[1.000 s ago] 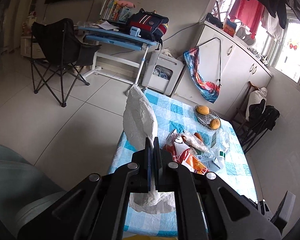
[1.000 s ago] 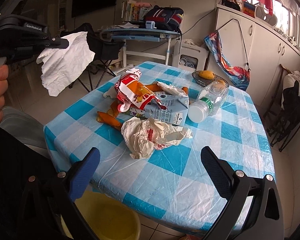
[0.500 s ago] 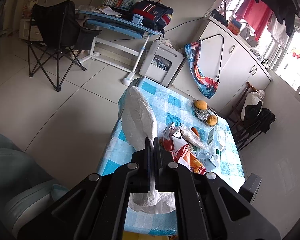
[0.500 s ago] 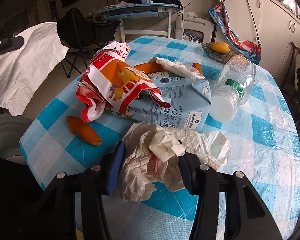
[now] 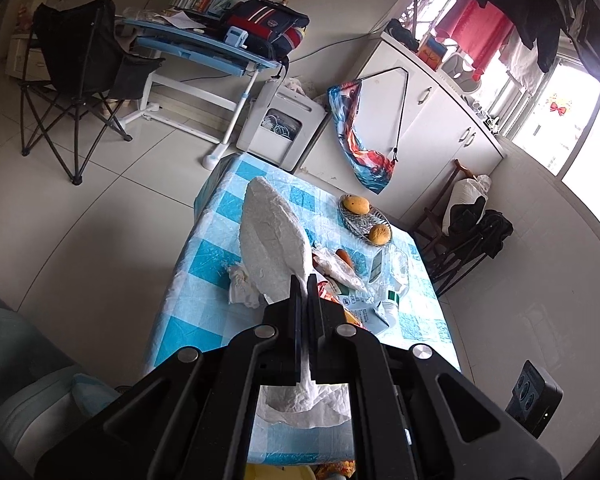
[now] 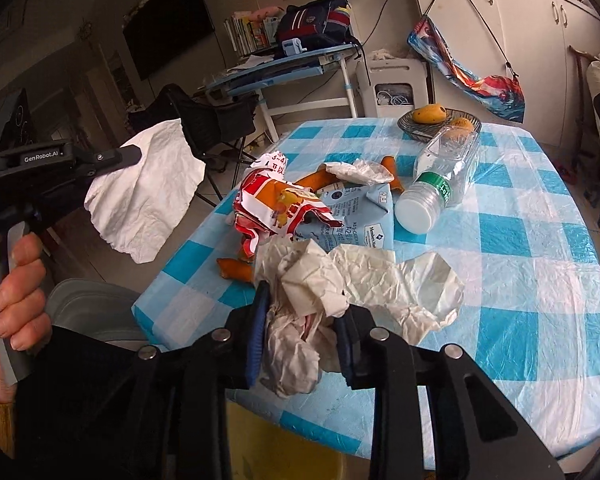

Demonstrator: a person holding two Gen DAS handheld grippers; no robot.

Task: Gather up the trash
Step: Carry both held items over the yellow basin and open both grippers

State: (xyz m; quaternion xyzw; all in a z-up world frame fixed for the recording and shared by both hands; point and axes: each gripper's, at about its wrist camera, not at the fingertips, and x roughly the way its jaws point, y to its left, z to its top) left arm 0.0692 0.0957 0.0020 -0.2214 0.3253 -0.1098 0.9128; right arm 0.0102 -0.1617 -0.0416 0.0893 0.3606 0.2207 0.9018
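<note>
Crumpled wrapper (image 6: 300, 312) pinched in right gripper (image 6: 300, 336) at counter (image 6: 540, 280) edge. White tissue (image 6: 148, 204) hangs from left gripper (image 5: 304, 284). Snack bag (image 6: 280, 204), carton (image 6: 360, 216), bottle (image 6: 440, 176) on its side, peels (image 6: 236, 268) clustered mid-counter.

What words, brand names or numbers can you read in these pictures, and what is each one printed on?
"GenRobot.AI": on the side of the left gripper.
"A2": on the blue milk carton; a "Member's" logo below it is cut off, and the rest is too small to read.
"3-4": on the red and orange snack wrapper.
Green bottle label: too blurred to read.
</note>
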